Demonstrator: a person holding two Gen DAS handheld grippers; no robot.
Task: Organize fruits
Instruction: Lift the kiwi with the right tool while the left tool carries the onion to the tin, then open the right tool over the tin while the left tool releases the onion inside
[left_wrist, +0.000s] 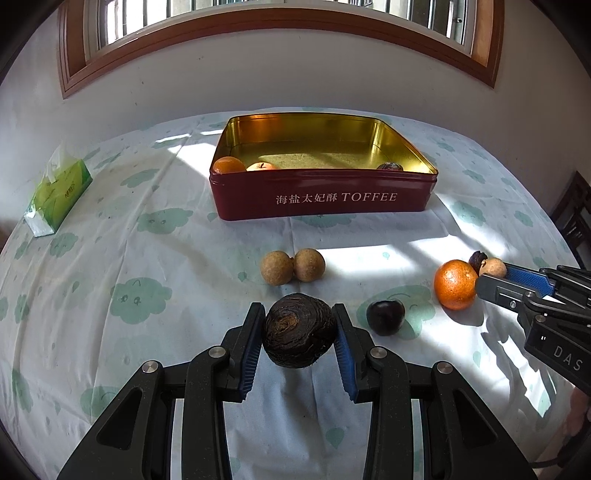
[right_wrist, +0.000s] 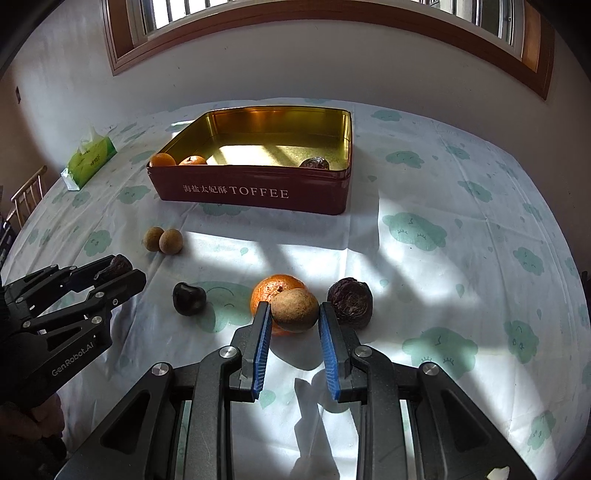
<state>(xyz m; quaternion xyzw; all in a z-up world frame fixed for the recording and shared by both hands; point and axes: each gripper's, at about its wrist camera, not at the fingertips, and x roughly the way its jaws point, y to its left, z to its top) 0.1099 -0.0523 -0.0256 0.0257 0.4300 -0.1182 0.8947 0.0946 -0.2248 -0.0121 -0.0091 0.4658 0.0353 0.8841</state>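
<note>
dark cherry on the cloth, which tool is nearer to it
Left. The left tool, shut on a wrinkled dark fruit, sits just beside the cherry; the right tool is farther, beyond the orange.

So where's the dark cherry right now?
The dark cherry lies on the tablecloth between both grippers, beside the loose orange, front of the red tin.

Only two longans (left_wrist: 292, 266) lie on the cloth before the open tin (left_wrist: 321, 199).
</note>
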